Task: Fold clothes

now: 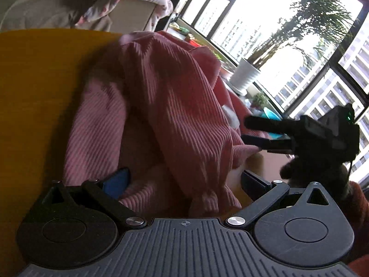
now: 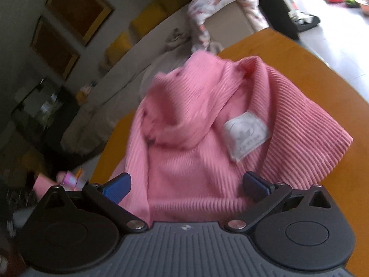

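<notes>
Pink ribbed garment is bunched up on the yellow surface, and both sets of tongs are spread wide with cloth lying between their blue pads. Left tongs sit at its near edge; right tongs do the same. White sewn-in label faces up, its print too blurred to read.

You have a pink ribbed garment bunched in loose, draped folds on the yellow table. Its white sewn-in label faces up, and one ribbed edge fans out toward the table's right side.
</notes>
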`<state>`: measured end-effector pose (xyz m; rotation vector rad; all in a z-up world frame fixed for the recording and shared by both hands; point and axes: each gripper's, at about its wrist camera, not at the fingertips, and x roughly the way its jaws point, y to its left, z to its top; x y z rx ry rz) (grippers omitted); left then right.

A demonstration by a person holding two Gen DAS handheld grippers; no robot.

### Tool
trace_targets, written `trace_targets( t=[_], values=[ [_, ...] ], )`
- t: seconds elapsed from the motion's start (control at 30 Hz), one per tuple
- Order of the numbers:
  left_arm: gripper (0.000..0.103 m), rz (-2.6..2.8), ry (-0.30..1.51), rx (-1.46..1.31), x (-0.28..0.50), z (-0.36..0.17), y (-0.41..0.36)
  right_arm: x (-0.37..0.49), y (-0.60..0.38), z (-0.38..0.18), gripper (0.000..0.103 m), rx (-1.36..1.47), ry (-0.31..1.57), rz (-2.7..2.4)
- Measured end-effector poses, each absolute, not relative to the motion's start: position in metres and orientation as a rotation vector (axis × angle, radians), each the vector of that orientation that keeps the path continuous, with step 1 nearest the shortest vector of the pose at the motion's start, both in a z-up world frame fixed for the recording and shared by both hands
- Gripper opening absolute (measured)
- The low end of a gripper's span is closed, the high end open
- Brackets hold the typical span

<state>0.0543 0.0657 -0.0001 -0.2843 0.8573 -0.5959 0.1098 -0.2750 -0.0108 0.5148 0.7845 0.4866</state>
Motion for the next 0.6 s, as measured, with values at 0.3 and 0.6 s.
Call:
trace_targets(
  t=[0.3, 0.6],
  values=[
    [0.103, -0.509, 0.72, -0.114, 0.054, 0.034, 0.032, 0.073, -0.268, 0.0, 0.103, 0.441, 0.767, 0.49],
    [0.013, -0.416, 0.647, 0.348, 0.086, 0.02, -0.012, 0.078, -0.261, 0.012, 0.103, 0.35, 0.747, 0.508]
  ],
)
